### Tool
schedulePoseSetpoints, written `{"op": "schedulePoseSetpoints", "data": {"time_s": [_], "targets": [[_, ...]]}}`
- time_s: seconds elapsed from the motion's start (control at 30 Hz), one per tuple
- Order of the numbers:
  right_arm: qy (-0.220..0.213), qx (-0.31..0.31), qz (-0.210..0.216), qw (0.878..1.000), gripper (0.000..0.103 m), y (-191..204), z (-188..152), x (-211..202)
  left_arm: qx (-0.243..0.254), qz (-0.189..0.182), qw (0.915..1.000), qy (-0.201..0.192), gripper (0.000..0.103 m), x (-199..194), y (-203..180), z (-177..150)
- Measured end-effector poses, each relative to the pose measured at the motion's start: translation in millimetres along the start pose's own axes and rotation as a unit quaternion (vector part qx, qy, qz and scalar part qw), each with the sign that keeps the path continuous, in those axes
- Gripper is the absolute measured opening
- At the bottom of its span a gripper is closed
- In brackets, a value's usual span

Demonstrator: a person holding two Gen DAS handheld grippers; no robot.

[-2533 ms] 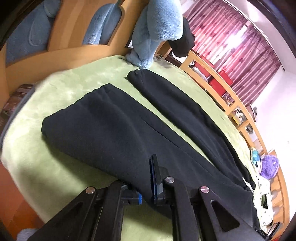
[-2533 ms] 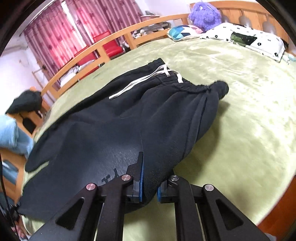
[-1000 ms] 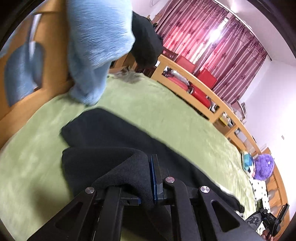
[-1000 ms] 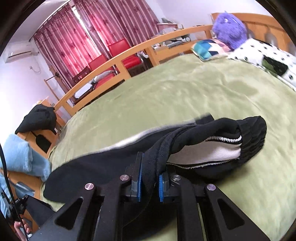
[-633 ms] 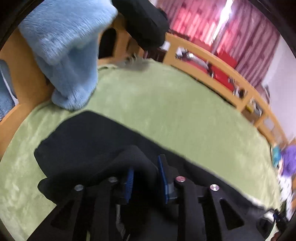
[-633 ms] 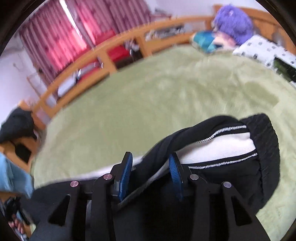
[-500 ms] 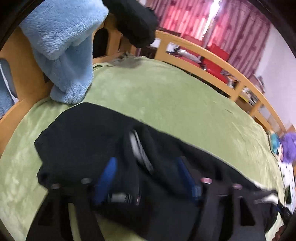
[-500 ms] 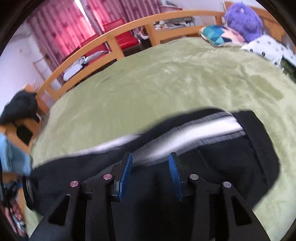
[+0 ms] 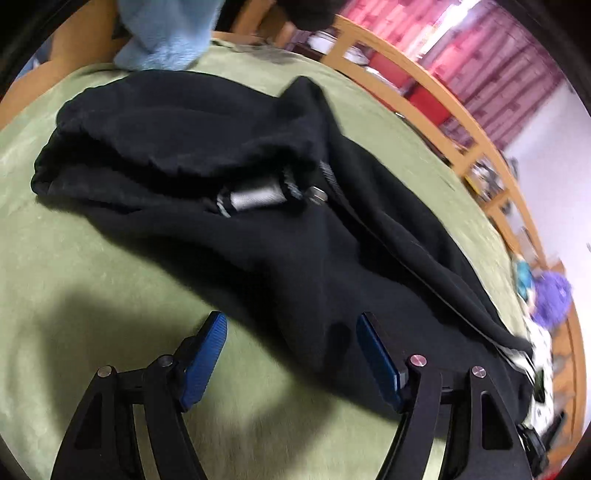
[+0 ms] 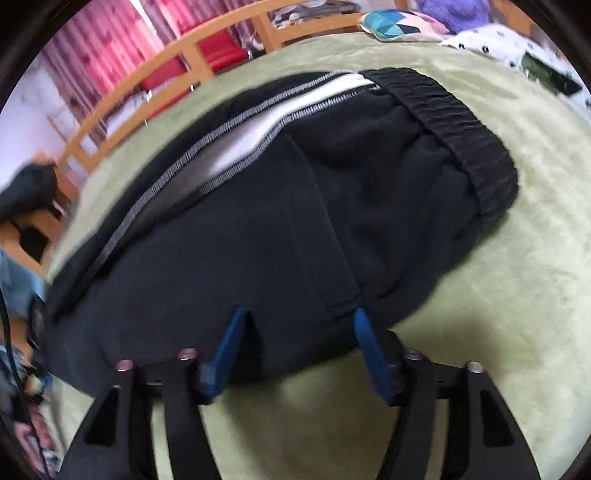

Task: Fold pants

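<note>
The black pants (image 10: 295, 221) lie folded over lengthwise on the green blanket (image 10: 517, 295), white inner lining showing along the far edge, ribbed waistband (image 10: 465, 129) at the right. In the left view the leg ends (image 9: 166, 147) bunch near a blue towel (image 9: 166, 33). The right gripper (image 10: 297, 328) has just been opening; its jaws stand wide, the near edge of the cloth between them, not pinched. The left gripper (image 9: 291, 332) is also spread wide, holding nothing, cloth under its right pad. A wooden rail (image 9: 443, 110) and red curtains (image 10: 110, 44) lie behind
</note>
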State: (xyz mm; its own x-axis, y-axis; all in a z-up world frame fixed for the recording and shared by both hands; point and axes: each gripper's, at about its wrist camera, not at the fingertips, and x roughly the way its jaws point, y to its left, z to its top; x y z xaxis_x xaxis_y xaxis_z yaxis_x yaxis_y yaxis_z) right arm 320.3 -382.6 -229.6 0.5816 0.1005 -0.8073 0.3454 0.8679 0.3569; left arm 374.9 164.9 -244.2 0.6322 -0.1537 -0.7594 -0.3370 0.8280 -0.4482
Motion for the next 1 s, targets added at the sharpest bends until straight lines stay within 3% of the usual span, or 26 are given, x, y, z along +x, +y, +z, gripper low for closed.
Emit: {"op": "schedulePoseSetpoints", "data": {"time_s": [0.07, 0.23, 0.27, 0.3, 0.33, 0.37, 0.4, 0.47, 0.53, 0.8, 1.0], "targets": [[0.001, 0.015, 0.001, 1.000, 0.090, 2, 7, 9, -0.018, -0.006, 0.9998, -0.008, 0.071, 8, 3, 6], [-0.025, -0.020, -0.046, 0.998, 0.092, 23, 10, 23, -0.033, -0.005, 0.9990, -0.029, 0.069, 22, -5, 17], [-0.032, -0.018, -0.056, 0.998, 0.091, 27, 11, 25, -0.030, -0.001, 0.9990, -0.033, 0.067, 24, -7, 18], [-0.036, -0.017, -0.062, 0.997, 0.090, 30, 10, 24, -0.031, 0.010, 0.9989, -0.035, 0.052, 25, -7, 18], [-0.042, -0.017, -0.072, 0.996, 0.079, 32, 9, 25, -0.034, 0.021, 0.9986, -0.036, 0.041, 27, -6, 19], [-0.051, -0.023, -0.097, 0.994, 0.061, 34, 9, 27, -0.040, 0.017, 0.9985, -0.033, 0.037, 29, -4, 20], [-0.055, -0.026, -0.103, 0.993, 0.055, 35, 9, 26, -0.041, 0.010, 0.9985, -0.033, 0.028, 28, -2, 19], [-0.061, -0.031, -0.095, 0.993, 0.030, 35, 9, 22, -0.033, 0.003, 0.9990, -0.030, 0.015, 23, -2, 18], [-0.068, -0.026, -0.079, 0.994, 0.022, 34, 8, 14, -0.035, -0.005, 0.9988, -0.034, 0.012, 11, -3, 14], [-0.096, -0.006, -0.059, 0.994, 0.015, 26, 7, -47, -0.011, -0.039, 0.9983, -0.042, 0.012, -67, -9, -9], [-0.094, -0.022, -0.063, 0.993, 0.014, -7, -3, -108, 0.020, -0.056, 0.9979, -0.026, 0.012, -125, -18, -66]]}}
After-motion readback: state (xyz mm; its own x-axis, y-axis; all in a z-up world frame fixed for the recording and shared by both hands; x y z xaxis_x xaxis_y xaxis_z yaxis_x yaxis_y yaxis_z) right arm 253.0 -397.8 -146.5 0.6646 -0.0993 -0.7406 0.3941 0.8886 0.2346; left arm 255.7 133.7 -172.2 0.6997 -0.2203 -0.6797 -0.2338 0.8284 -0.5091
